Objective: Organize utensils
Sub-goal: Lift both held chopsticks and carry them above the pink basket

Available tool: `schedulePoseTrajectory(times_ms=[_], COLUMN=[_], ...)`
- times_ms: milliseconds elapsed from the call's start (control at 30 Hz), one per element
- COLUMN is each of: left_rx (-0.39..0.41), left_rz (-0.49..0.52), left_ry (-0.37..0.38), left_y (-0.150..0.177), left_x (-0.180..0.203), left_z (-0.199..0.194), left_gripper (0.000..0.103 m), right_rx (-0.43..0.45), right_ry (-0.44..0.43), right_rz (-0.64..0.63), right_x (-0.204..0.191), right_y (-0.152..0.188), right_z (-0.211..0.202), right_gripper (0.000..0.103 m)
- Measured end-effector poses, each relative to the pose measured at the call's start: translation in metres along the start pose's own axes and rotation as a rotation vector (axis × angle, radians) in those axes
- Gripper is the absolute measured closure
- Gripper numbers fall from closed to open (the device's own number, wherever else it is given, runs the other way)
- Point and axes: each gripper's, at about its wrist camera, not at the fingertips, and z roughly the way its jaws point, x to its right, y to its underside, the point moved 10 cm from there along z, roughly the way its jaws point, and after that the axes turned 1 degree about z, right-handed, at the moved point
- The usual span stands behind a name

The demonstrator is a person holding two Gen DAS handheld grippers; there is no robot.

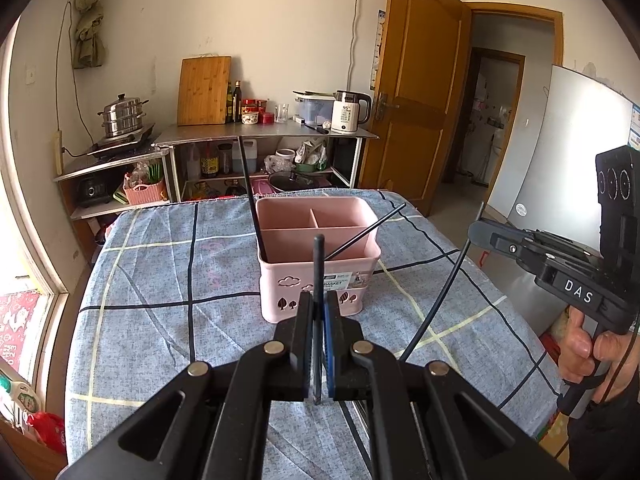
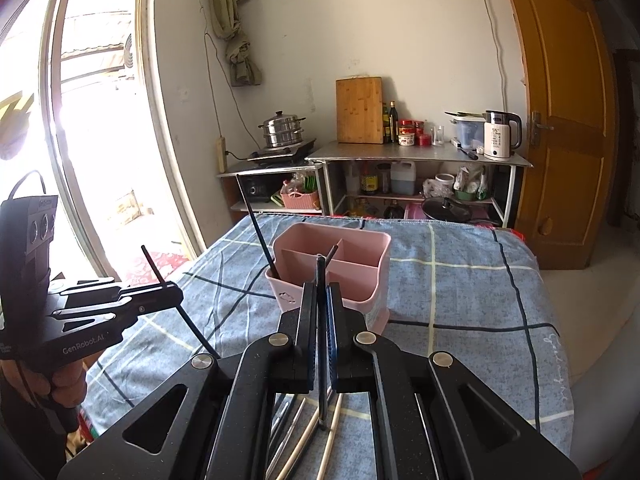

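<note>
We hold one black chopstick (image 1: pixel 318 280) clamped in the left gripper (image 1: pixel 318 320) and another chopstick (image 2: pixel 321 320) clamped in the right gripper (image 2: pixel 321 312), both lifted above the checked surface (image 1: pixel 160 280). The pink caddy (image 1: pixel 318 248) stands just beyond, already holding two. Next, we judge, each tip must be steered into a compartment before the jaws part; more utensils (image 2: pixel 304 432) lie near.

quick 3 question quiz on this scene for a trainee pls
1. True or false: the pink caddy already holds two black chopsticks.
2. What does the left gripper hold? A a spoon, B a black chopstick, C nothing.
3. Fill in: the spare utensils lie on the checked ____ below the right gripper.

Key: 1 true. 2 B. 3 cloth.
</note>
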Motion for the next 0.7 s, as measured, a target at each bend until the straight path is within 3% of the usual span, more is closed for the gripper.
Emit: schedulePoseTrajectory(times_ms=[367, 700], left_rx=[0.016, 0.059], left_rz=[0.011, 0.028], left_ry=[0.000, 0.001], left_y=[-0.012, -0.058], left_x=[-0.002, -0.007], left_z=[-0.006, -0.011], left_gripper=[0.097, 0.097], right_rx=[0.031, 0.082], right_ry=[-0.010, -0.041], right_rz=[-0.026, -0.044], right_x=[-0.009, -0.021], right_y=[-0.020, -0.056], right_z=[-0.007, -0.002], right_gripper=[0.099, 0.099])
